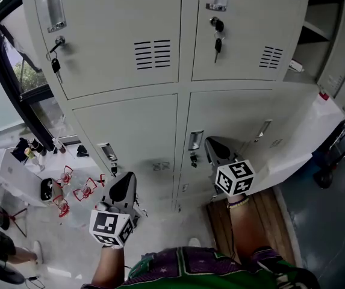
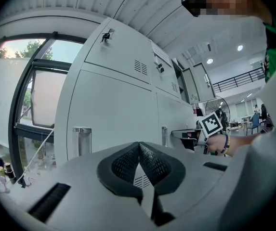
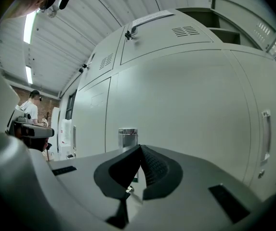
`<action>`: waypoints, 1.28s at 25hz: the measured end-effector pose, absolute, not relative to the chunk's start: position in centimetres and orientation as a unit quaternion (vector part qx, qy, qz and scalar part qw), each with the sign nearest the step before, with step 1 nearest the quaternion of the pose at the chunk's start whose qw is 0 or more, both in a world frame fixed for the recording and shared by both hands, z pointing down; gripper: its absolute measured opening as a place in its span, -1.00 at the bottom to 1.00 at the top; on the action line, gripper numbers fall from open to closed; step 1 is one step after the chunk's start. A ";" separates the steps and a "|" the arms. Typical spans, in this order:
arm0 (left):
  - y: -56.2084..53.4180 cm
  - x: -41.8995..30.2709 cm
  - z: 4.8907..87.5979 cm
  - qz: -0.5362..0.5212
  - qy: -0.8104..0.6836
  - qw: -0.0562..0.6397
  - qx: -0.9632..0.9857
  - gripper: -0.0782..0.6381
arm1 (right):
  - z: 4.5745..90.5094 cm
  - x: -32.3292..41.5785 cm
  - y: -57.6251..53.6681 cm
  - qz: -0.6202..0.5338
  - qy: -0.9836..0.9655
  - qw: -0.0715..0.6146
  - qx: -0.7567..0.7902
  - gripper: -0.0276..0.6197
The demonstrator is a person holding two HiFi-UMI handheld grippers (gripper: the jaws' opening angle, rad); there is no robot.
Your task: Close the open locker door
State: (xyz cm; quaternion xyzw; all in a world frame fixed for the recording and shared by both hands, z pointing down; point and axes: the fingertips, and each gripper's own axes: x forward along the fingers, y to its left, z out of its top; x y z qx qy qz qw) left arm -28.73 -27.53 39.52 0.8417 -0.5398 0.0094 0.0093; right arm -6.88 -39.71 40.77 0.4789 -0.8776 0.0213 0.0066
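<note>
A bank of pale grey lockers [image 1: 124, 41] fills the head view. The lower right door [image 1: 292, 140], with a slim handle [image 1: 264, 128] and vent slots, stands swung out toward me; in the right gripper view it is the panel [image 3: 215, 109] with the handle [image 3: 265, 134]. An upper right compartment [image 1: 318, 29] is open too, its shelves showing. My right gripper [image 1: 213, 142] is shut and empty, level in front of the middle lower door's handle [image 1: 195, 140], left of the swung-out door. My left gripper [image 1: 126, 179] is shut and empty, near the left lower door's handle [image 1: 107, 152].
Keys hang from the upper doors' locks [image 1: 56, 65] [image 1: 218, 44]. A dark-framed window [image 1: 15, 71] is on the left, with bottles and red wire frames [image 1: 79, 188] on a low surface below it. Wooden flooring [image 1: 265, 212] lies under the swung-out door. A person [image 3: 29, 110] stands far off.
</note>
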 end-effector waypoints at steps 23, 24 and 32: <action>-25.2 -24.1 41.2 0.004 -0.406 0.019 0.914 -0.72 | 42.6 0.5 -26.0 0.032 -0.788 0.007 0.615 -0.93; -25.2 -23.6 41.0 0.003 -0.403 0.017 0.915 -0.72 | 42.4 1.1 -25.6 0.030 -0.785 0.004 0.619 -0.93; -26.3 -16.5 39.0 -0.017 -0.388 0.006 0.921 -0.72 | 39.6 7.2 -24.3 0.002 -0.783 -0.006 0.622 -0.93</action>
